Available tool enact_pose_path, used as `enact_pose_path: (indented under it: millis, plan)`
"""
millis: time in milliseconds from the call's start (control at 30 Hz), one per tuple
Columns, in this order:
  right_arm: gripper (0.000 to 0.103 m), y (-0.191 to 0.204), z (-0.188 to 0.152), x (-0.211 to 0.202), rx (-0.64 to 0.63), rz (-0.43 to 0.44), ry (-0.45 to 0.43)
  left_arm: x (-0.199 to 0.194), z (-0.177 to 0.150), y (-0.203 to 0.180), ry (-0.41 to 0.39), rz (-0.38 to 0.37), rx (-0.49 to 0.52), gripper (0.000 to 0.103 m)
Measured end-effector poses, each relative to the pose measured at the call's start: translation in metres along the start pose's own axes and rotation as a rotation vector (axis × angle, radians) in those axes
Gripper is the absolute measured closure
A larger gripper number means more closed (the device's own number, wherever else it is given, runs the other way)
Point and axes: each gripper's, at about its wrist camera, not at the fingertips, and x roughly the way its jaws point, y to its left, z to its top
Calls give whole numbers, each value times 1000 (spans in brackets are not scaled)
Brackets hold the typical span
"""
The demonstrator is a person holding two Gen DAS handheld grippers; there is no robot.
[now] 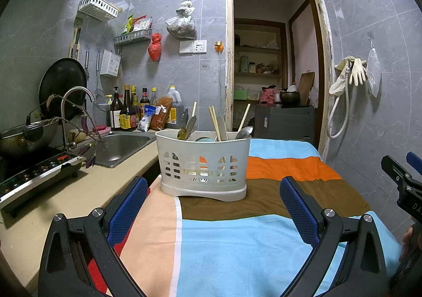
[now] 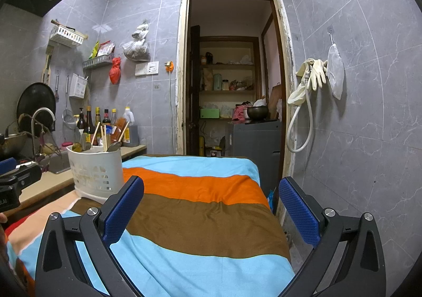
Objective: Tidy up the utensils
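Observation:
A white perforated utensil caddy (image 1: 203, 165) stands on the striped cloth (image 1: 237, 244), holding chopsticks (image 1: 215, 122), spoons (image 1: 244, 132) and other utensils. My left gripper (image 1: 213, 204) is open and empty, just in front of the caddy. My right gripper (image 2: 211, 204) is open and empty over the cloth (image 2: 197, 217), with the caddy (image 2: 96, 170) to its left. The right gripper also shows at the right edge of the left wrist view (image 1: 406, 180); the left gripper shows at the left edge of the right wrist view (image 2: 15, 180).
A counter (image 1: 79, 191) to the left carries a sink (image 1: 121, 146), a faucet (image 1: 73, 96), an induction cooker (image 1: 34, 173) with a pot, and sauce bottles (image 1: 129, 109). A doorway (image 2: 232, 72) lies ahead. Gloves and a hose (image 2: 311, 78) hang on the right wall.

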Motion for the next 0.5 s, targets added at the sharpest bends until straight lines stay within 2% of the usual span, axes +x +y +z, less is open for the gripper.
enact_pose_path:
  millis: [500]
  plan:
    - [0, 0, 0, 0, 0, 0, -1, 1, -1, 0, 8, -12, 3, 5]
